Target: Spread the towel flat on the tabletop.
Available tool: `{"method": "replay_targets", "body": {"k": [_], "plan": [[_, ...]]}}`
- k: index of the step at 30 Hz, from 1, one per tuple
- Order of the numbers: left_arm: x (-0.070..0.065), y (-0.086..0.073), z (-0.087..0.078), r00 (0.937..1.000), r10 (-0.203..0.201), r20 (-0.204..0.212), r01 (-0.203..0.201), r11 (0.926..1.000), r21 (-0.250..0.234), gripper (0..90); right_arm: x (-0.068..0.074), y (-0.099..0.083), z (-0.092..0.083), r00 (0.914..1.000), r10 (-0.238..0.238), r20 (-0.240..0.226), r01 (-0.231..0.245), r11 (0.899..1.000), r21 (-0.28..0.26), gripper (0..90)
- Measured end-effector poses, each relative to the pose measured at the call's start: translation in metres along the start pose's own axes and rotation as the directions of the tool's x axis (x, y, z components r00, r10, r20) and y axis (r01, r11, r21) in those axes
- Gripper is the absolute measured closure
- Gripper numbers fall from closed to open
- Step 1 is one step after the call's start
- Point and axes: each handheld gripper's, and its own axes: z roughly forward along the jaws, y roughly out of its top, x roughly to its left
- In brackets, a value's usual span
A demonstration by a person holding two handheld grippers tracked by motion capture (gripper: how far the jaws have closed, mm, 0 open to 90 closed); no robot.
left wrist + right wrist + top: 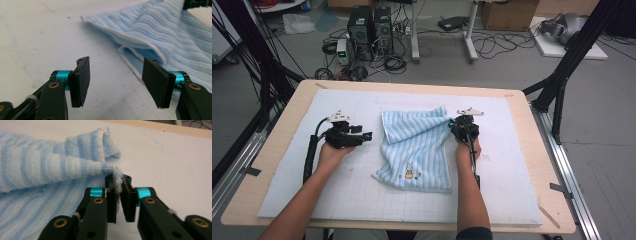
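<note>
Towel (pixel 417 147): light blue, white-striped terry, white edging, small cartoon patch near front hem. Lies mid-table on white mat (pixel 287 190), partly folded, top layer rumpled toward right corner. Right gripper (pixel 119 195): jaws nearly closed, pinching thin towel corner edge between pads, at towel's right far corner. Left gripper (pixel 115 82): jaws wide apart, nothing between, just left of towel's edge, not touching.

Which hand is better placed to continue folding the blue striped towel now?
The right. The right gripper already pinches a corner of the blue striped towel between its pads. The left gripper stands open beside the towel's edge, holding nothing, so it would first need to grasp.
</note>
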Motion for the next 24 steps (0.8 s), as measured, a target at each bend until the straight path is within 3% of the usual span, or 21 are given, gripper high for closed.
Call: {"method": "replay_targets", "body": {"k": [6,8,10,13,17,18,20,22,24], "plan": [[-0.018,-0.004,0.011,0.9971,0.015,0.075,-0.017,0.9994,0.029,41.5,0.013,0.001,-0.014,0.9954,-0.036,-0.089,0.033,0.999,-0.03,61.6],[-0.024,-0.004,0.015,0.9939,-0.002,0.11,-0.003,0.9993,0.039,40.9,0.016,-0.001,-0.024,0.9903,-0.049,-0.13,0.044,0.998,-0.039,56.1],[-0.032,-0.004,0.019,0.9915,0.009,0.13,-0.013,0.9994,0.033,40.7,0.019,-0.004,-0.035,0.9829,-0.07,-0.17,0.061,0.997,-0.055,51.9],[-0.04,-0.004,0.027,0.992,0.032,0.122,-0.04,0.9974,0.06,40.0,0.022,-0.005,-0.051,0.9764,-0.107,-0.187,0.102,0.994,-0.037,47.7],[-0.048,-0.006,0.037,0.9931,0.076,0.09,-0.085,0.9915,0.099,41.1,0.021,-0.013,-0.064,0.976,-0.135,-0.171,0.131,0.991,-0.032,47.8],[-0.05,-0.006,0.038,0.9927,0.1,0.068,-0.106,0.9895,0.099,43.2,0.02,-0.016,-0.065,0.9755,-0.126,-0.181,0.124,0.992,-0.019,48.1],[-0.053,-0.005,0.04,0.9904,0.127,0.053,-0.132,0.9863,0.098,56.5,0.022,-0.022,-0.062,0.971,-0.123,-0.205,0.13,0.991,0.018,48.6],[-0.053,-0.004,0.041,0.9882,0.151,0.021,-0.153,0.9831,0.101,79.4,0.026,-0.028,-0.057,0.9632,-0.137,-0.231,0.155,0.986,0.058,53.3],[-0.047,-0.002,0.042,0.9941,0.108,-0.001,-0.108,0.9904,0.086,86.7,0.033,-0.032,-0.051,0.9571,-0.156,-0.244,0.183,0.979,0.091,55.9]]}}
